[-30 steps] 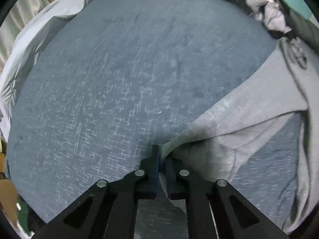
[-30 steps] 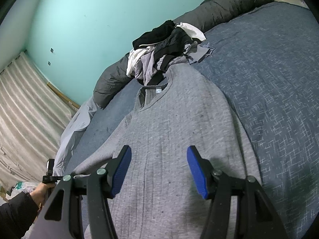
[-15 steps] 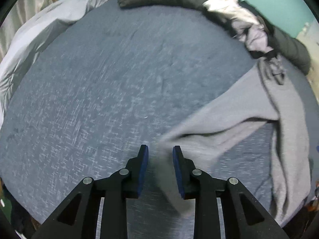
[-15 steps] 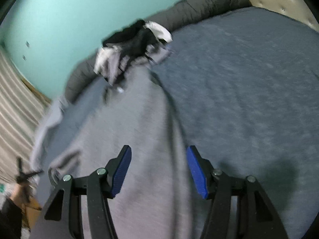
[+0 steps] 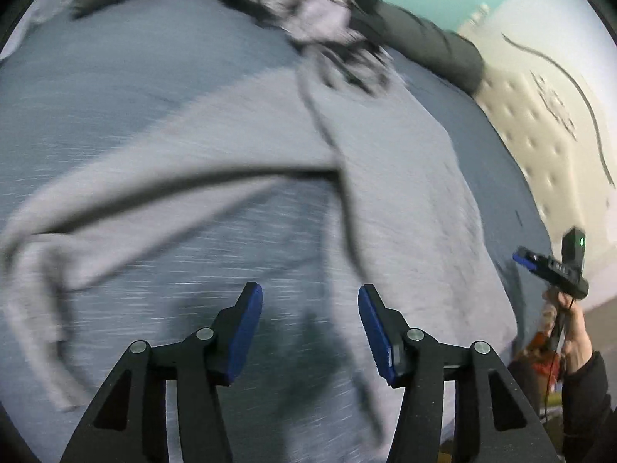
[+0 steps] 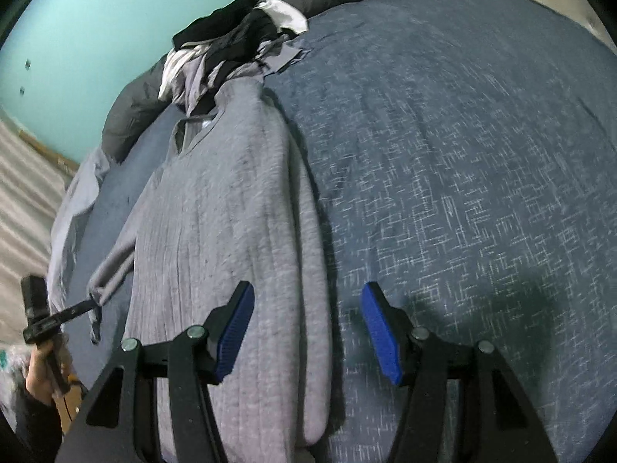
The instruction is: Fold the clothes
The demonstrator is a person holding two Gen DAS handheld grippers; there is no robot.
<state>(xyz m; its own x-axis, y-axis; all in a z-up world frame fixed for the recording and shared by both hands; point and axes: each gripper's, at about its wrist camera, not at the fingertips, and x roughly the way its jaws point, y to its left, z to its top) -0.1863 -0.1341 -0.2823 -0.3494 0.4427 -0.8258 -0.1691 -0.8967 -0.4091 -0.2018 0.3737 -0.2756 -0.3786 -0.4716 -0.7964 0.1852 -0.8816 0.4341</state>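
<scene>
1. A grey sweater [image 6: 216, 231] lies lengthwise on the bed [image 6: 462, 154], its collar toward a heap of dark and white clothes [image 6: 235, 42] that sits against a rolled grey duvet [image 6: 131, 115] at the far side.

2. The right side of the sweater is turned in over the body — that edge runs as a long soft fold down the cloth. The left sleeve [image 5: 154, 162] lies stretched out across the blue-grey cover, well clear of the body.

3. The left gripper [image 5: 310, 328] hangs above the bed between sleeve and body, jaws wide with nothing between them. That view is smeared, so finer detail of the cloth is lost.

4. The right gripper [image 6: 306, 328] hovers over the folded right edge near the hem, jaws wide too and holding nothing; one finger stands over the sweater, the other over bare cover.

5. By my reckoning the sleeve stage of the fold is in hand: one side looks done, the left sleeve does not.

6. The next move, I would say, calls for the left jaws to pinch the sleeve near its cuff and carry it across the body, laying it flat so it mirrors the other side — then the hem can go up toward the collar.
</scene>
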